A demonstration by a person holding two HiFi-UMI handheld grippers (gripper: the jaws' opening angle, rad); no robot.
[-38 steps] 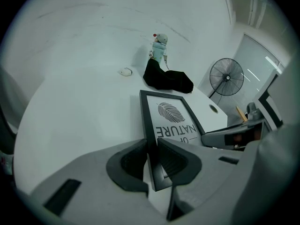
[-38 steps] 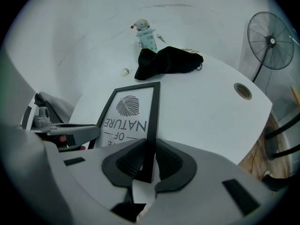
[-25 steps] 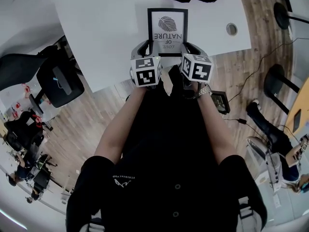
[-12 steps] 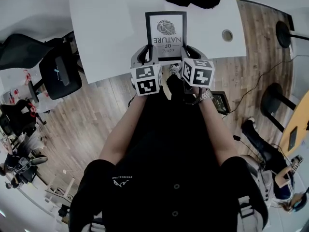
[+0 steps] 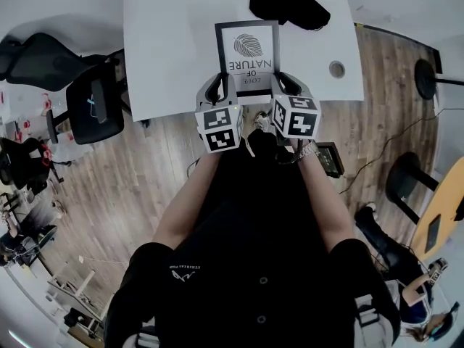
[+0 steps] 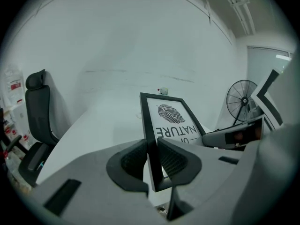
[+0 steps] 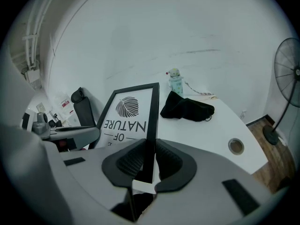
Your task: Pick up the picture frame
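Grey left gripper (image 6: 151, 156) is clamped narrow on the left rail of the black-rimmed picture frame with the leaf print (image 5: 248, 48). And up it comes! A second ago the frame sat lower at the near edge of the white table (image 5: 167, 42); now it rides higher and tilted, between both hands. Grey right gripper (image 7: 146, 161) pinches the right rail. The lift looks nearly done.

This is an open-plan office. A large white rectangular desk (image 5: 167, 42) with a round metal cable port (image 5: 336, 69) near its right end stands on pale wood-plank flooring (image 5: 116, 194). Black high-backed swivel chairs (image 5: 93, 111) stand just off the desk's left end, and a black pedestal fan (image 7: 287, 74) stands beyond its right end.
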